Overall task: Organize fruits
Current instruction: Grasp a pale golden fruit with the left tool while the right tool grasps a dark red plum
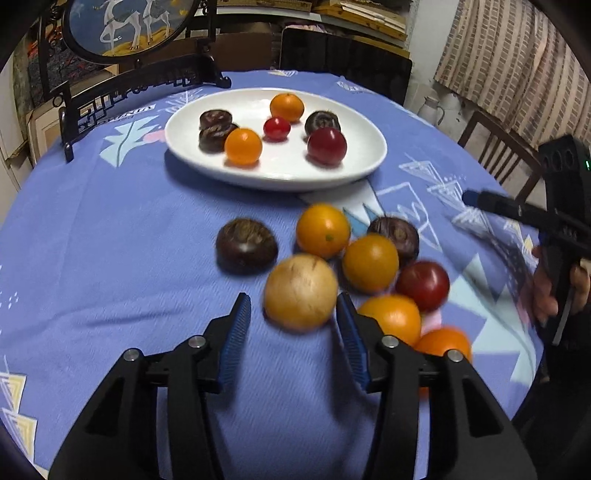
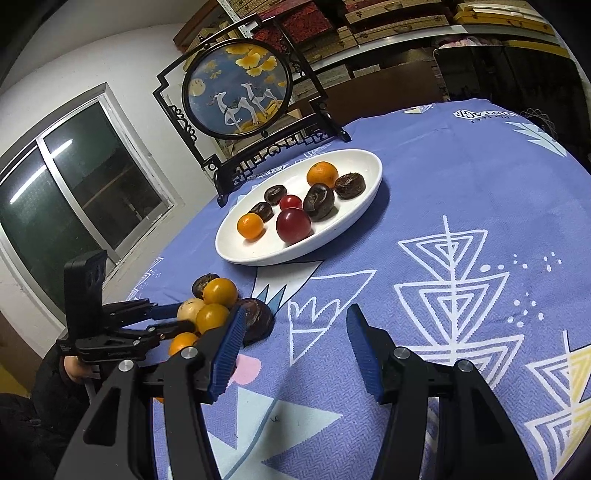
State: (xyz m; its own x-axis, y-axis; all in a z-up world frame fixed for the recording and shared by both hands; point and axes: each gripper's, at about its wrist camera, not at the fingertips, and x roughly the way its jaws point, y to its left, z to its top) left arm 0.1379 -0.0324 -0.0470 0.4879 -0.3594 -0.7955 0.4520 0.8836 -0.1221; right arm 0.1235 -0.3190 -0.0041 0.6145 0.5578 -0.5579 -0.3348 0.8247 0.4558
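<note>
A white oval plate (image 1: 332,173) (image 2: 362,206) holds oranges, red fruits and dark brown fruits. On the blue tablecloth lies a loose pile: a pale yellow round fruit (image 1: 300,291) (image 2: 189,308), several oranges (image 1: 322,229), a red fruit (image 1: 423,285) and dark brown fruits (image 1: 246,245) (image 2: 256,319). My left gripper (image 1: 293,312) is open, its jaws on either side of the pale yellow fruit, not closed on it. My right gripper (image 2: 295,332) is open and empty, above the cloth right of the pile; it also shows in the left wrist view (image 1: 476,199).
A round framed deer picture on a black stand (image 1: 122,33) (image 2: 236,88) stands at the table's far left behind the plate. Chairs (image 1: 495,147) stand around the table's far edge. A window (image 2: 74,192) is on the left wall.
</note>
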